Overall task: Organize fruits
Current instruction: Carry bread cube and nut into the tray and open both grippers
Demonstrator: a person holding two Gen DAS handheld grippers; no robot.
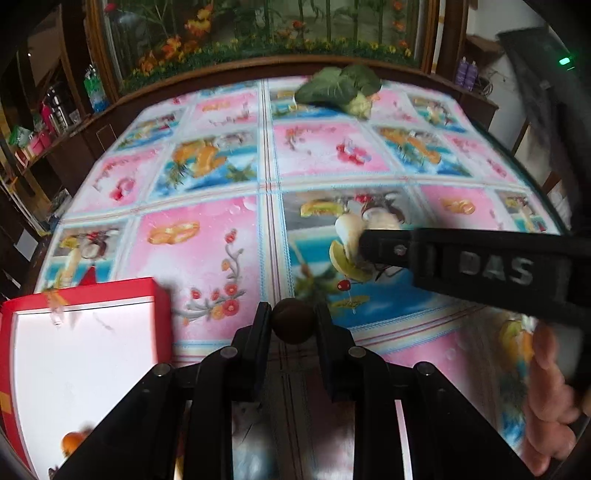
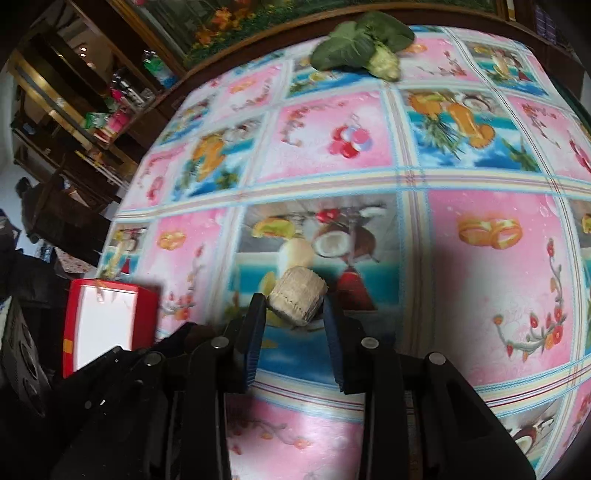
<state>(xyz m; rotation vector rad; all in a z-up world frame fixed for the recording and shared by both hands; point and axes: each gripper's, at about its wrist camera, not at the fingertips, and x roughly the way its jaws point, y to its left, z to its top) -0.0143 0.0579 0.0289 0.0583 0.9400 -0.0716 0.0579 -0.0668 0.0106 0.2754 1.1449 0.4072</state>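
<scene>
My left gripper [image 1: 292,317] is shut on a small dark brown round fruit [image 1: 292,320], held above the table. A red box with a white inside [image 1: 85,354] lies at the lower left; an orange fruit [image 1: 72,441] sits in its near corner. My right gripper [image 2: 295,301] is shut on a pale, ribbed, drum-shaped piece [image 2: 298,295] and holds it over the tablecloth. The right gripper's arm [image 1: 480,266] crosses the left wrist view from the right. The red box also shows in the right wrist view [image 2: 107,325].
A leafy cauliflower [image 1: 343,88] lies at the table's far edge, also in the right wrist view [image 2: 364,42]. The table carries a pink and blue fruit-print cloth [image 1: 325,147]. Cluttered shelves [image 1: 48,122] stand to the left. A framed flower picture [image 1: 258,33] hangs behind the table.
</scene>
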